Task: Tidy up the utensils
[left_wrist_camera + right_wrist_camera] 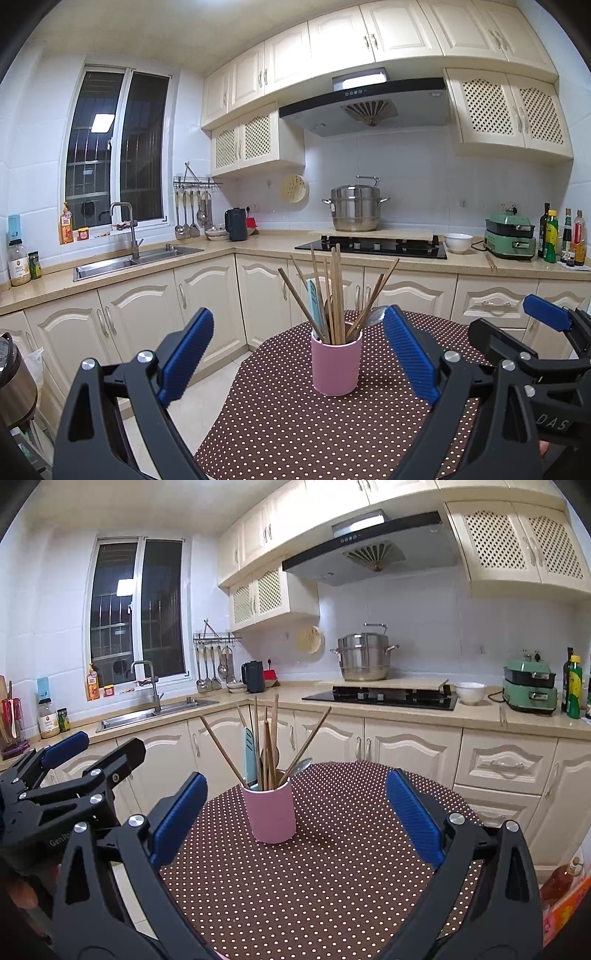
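the pink cup (pixel 336 365) stands upright on the table (pixel 295 424), whose brown cloth has white dots. chopsticks (pixel 334 291), a teal-handled tool (pixel 316 301) and a spoon (pixel 376 314) stick out of the cup. nothing lies between it and either gripper. the left gripper (pixel 297 354) and right gripper (pixel 291 814) hover side by side, jaws spread and holding nothing. behind: cream cabinets, a sink (pixel 125 260), a hob with a steel pot (pixel 355 208), and a dark window (pixel 114 147).
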Available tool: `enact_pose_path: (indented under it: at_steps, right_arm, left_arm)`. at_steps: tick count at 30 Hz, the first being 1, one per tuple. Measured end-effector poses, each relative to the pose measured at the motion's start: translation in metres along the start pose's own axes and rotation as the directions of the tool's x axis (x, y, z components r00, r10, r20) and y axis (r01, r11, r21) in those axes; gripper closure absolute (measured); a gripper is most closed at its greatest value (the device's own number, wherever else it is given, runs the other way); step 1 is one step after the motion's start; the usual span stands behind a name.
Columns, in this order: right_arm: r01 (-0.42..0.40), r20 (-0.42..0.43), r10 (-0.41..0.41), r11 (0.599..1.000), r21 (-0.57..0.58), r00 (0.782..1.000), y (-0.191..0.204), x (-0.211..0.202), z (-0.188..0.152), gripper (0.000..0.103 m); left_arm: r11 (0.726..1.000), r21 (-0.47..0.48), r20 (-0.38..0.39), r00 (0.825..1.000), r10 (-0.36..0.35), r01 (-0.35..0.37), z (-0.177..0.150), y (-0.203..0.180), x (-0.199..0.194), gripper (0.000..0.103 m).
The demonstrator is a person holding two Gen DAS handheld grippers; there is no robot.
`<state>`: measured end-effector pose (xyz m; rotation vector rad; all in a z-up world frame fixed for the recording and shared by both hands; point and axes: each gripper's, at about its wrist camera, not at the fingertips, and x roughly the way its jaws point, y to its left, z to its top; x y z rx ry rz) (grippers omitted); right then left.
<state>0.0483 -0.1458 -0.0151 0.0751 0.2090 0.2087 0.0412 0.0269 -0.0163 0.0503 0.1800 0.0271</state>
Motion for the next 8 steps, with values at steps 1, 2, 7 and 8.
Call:
enact_pose_path:
  at_steps: [1, 2, 7, 8]
  right_arm:
    - [-0.001, -0.008, 0.001, 1.0, 0.004, 1.0, -0.002, 0.005, -0.002, 0.007]
    - [0.001, -0.014, -0.001, 1.0, 0.005, 1.0, -0.003, 0.008, -0.002, 0.007]
    - [0.015, -0.067, -0.015, 1.0, 0.0, 0.998, -0.01, 0.034, -0.012, 0.007]
    - [0.019, -0.081, -0.019, 1.0, -0.004, 0.997, -0.012, 0.04, -0.014, 0.007]
  left_arm:
    - [1.0, 0.0, -0.007, 1.0, -0.001, 0.001, -0.001, -0.001, 0.004, 0.012]
    - [1.0, -0.001, -0.018, 1.0, -0.003, 0.003, -0.003, -0.001, 0.009, 0.012]
    - [1.0, -0.022, -0.131, 0.991, -0.02, 0.017, -0.017, -0.003, 0.045, 0.012]
    - [0.999, -0.027, -0.161, 0.987, -0.022, 0.018, -0.021, -0.003, 0.054, 0.012]
